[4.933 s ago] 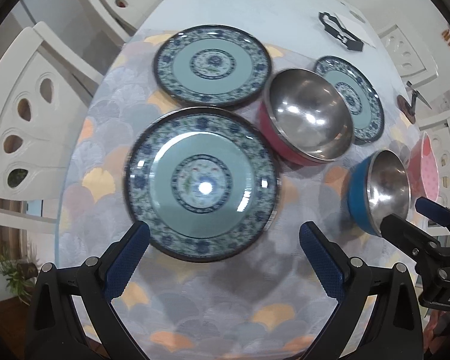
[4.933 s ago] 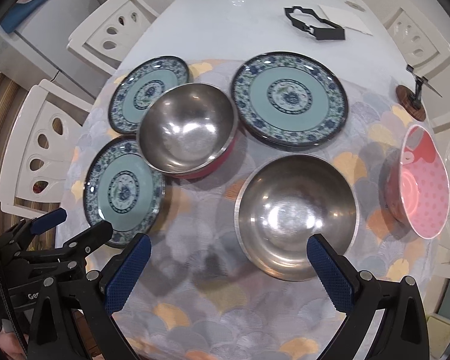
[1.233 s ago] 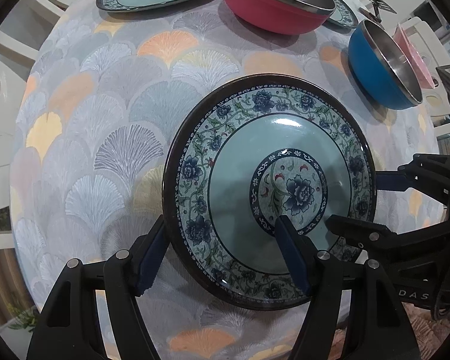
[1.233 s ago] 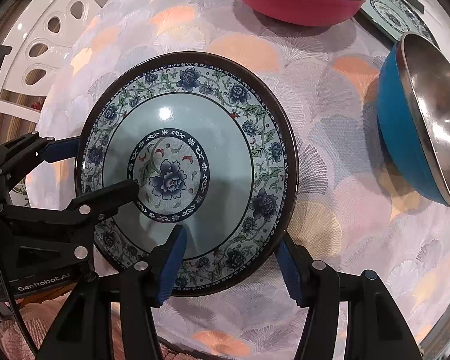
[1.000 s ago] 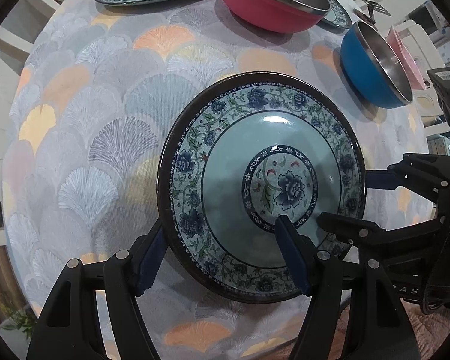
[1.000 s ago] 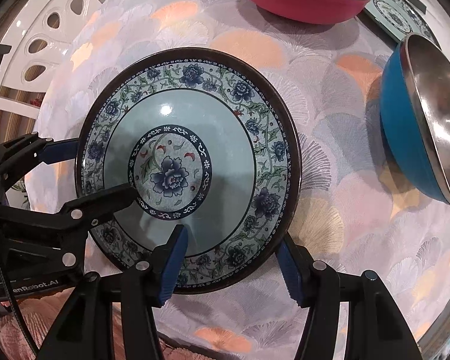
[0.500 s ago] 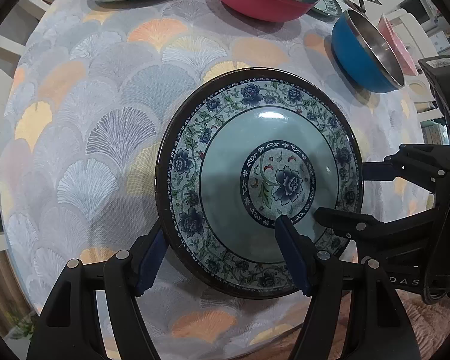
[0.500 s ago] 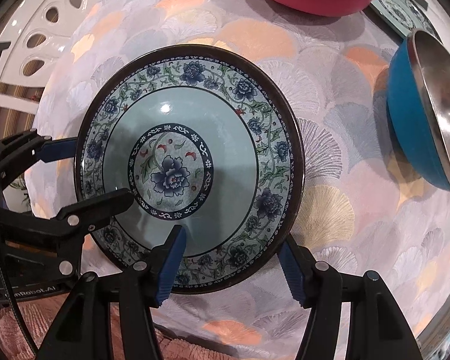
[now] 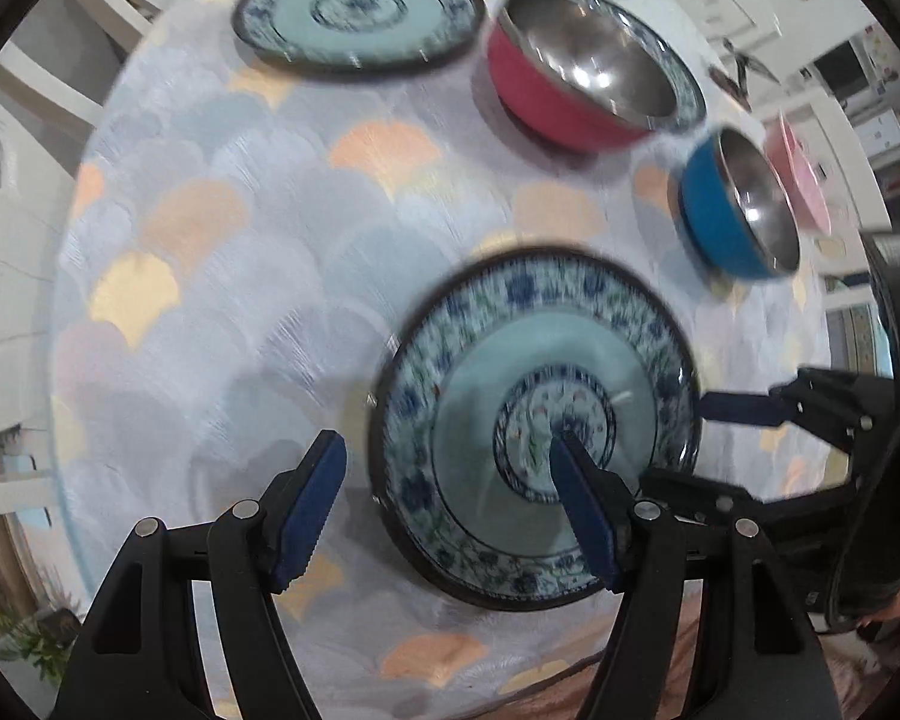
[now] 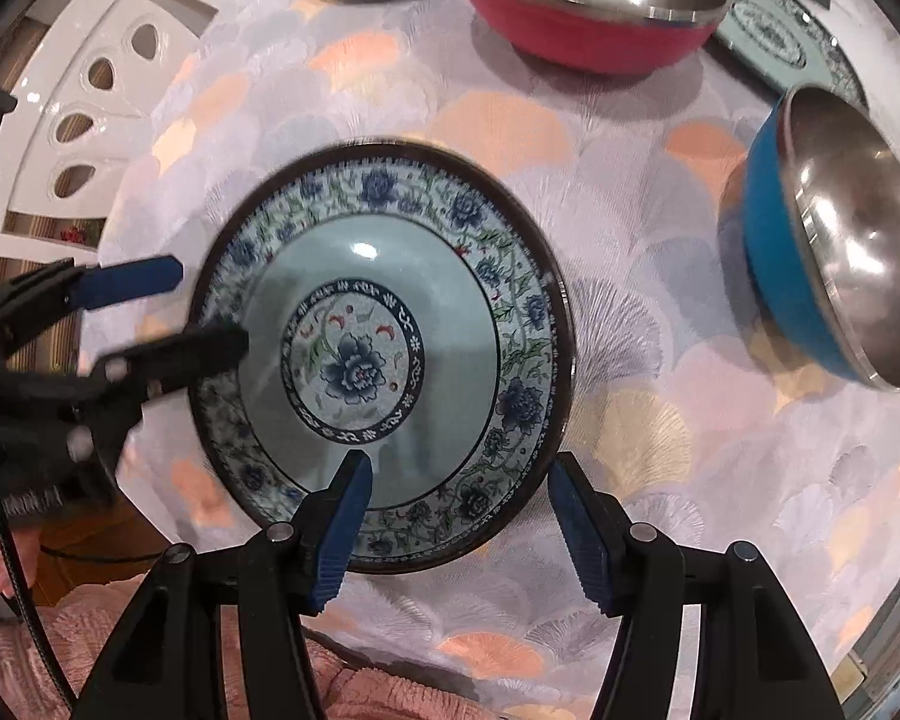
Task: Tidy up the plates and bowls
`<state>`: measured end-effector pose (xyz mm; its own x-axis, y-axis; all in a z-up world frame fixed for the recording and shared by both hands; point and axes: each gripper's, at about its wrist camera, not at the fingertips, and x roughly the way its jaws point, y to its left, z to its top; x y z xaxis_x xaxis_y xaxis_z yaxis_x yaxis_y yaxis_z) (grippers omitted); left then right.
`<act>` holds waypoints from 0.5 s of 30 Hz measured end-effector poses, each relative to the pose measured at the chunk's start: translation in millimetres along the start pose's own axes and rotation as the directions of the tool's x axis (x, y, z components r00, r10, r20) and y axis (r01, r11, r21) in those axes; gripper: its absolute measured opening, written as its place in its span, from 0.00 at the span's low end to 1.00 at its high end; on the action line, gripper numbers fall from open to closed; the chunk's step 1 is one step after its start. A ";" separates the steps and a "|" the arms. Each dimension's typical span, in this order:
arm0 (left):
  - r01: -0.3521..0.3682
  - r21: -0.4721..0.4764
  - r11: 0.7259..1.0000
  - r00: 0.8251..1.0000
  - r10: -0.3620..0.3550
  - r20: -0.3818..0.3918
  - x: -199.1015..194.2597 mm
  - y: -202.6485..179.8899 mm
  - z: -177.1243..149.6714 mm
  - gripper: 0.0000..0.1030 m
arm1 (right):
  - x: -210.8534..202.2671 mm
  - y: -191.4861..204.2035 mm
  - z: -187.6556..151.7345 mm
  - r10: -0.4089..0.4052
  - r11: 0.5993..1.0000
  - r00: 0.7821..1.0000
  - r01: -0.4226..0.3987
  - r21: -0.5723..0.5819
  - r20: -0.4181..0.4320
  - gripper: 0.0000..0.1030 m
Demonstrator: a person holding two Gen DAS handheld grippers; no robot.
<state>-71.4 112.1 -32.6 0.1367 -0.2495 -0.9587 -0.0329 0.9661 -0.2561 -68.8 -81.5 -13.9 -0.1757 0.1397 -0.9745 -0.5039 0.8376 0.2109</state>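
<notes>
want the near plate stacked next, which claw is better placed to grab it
Right, probably. The right claw is open astride the near rim of the blue floral round plate, one finger over it, one just outside. The left claw straddles the rim too, but its view is motion-blurred.

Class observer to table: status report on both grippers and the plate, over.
Left gripper and right gripper open, straddling the blue floral plate edges. Plate near table edge. Blue steel bowl clear.
</notes>
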 end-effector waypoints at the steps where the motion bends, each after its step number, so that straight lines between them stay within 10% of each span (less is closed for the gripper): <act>1: 0.003 -0.009 1.000 1.000 -0.003 0.009 -4.6 2.7 4.5 0.66 | -5.9 1.3 1.3 -0.005 1.000 1.000 0.005 -0.006 0.013 0.58; 15: -0.093 -0.098 0.991 0.980 0.108 0.165 -76.0 29.5 66.9 0.66 | -119.5 39.5 64.1 0.066 0.984 0.969 -0.024 -0.175 0.237 0.58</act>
<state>-16.5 164.0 40.9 0.2939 -0.1293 -0.9471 -0.1425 0.9738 -0.1771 -13.5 -31.3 105.9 -0.0028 0.3162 -0.9487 -0.6401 0.7283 0.2446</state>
